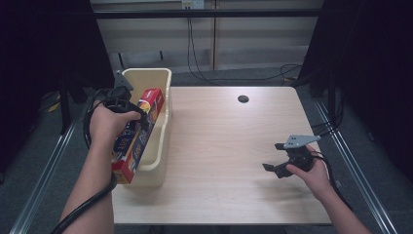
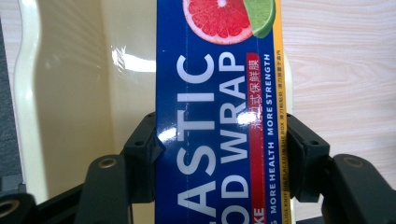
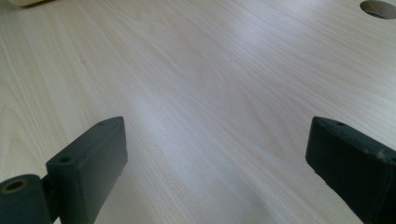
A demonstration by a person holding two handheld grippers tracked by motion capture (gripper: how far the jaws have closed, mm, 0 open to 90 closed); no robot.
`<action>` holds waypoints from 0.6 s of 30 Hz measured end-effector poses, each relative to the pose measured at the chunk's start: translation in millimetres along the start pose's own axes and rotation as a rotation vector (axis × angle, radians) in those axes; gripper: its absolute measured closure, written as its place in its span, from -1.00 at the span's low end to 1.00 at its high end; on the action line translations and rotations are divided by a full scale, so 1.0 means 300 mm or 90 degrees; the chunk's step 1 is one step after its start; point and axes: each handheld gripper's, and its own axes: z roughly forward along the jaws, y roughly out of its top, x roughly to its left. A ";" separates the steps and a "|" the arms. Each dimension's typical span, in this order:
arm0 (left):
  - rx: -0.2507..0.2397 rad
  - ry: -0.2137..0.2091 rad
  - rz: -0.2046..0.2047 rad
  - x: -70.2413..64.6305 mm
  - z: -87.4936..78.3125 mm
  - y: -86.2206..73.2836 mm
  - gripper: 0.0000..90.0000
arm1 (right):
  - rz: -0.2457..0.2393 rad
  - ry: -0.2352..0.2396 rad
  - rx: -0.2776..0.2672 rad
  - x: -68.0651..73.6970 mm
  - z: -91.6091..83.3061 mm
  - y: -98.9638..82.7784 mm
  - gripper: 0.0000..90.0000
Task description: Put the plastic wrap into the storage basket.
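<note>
A long blue and red plastic wrap box hangs lengthwise over the cream plastic bin at the table's left edge. My left gripper is shut on the box near its middle. In the left gripper view both black jaws press the sides of the plastic wrap box, with the cream bin below it. My right gripper hovers over the wooden table at the right, open with nothing between its jaws. In the right gripper view the right gripper points along bare wood.
A round cable hole sits in the table near the far edge, also seen as the cable hole in the right gripper view. Cables trail on the floor behind and beside the table. Metal rails run along both sides.
</note>
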 end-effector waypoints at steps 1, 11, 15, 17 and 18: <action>-0.001 0.003 -0.002 0.001 0.004 -0.002 -0.10 | 0.000 0.000 0.000 0.000 0.000 0.001 -0.88; 0.011 0.001 -0.024 0.008 0.037 -0.003 -0.10 | -0.005 0.001 0.002 0.004 0.009 0.004 -0.88; 0.013 0.002 -0.030 0.000 0.051 0.000 -0.10 | -0.005 0.003 0.004 0.004 0.012 0.004 -0.88; 0.012 0.007 -0.037 -0.007 0.057 0.001 -0.10 | -0.005 0.003 0.004 0.004 0.012 0.004 -0.88; 0.012 0.004 -0.034 -0.006 0.063 0.003 -0.11 | -0.005 0.003 0.004 0.004 0.012 0.004 -0.88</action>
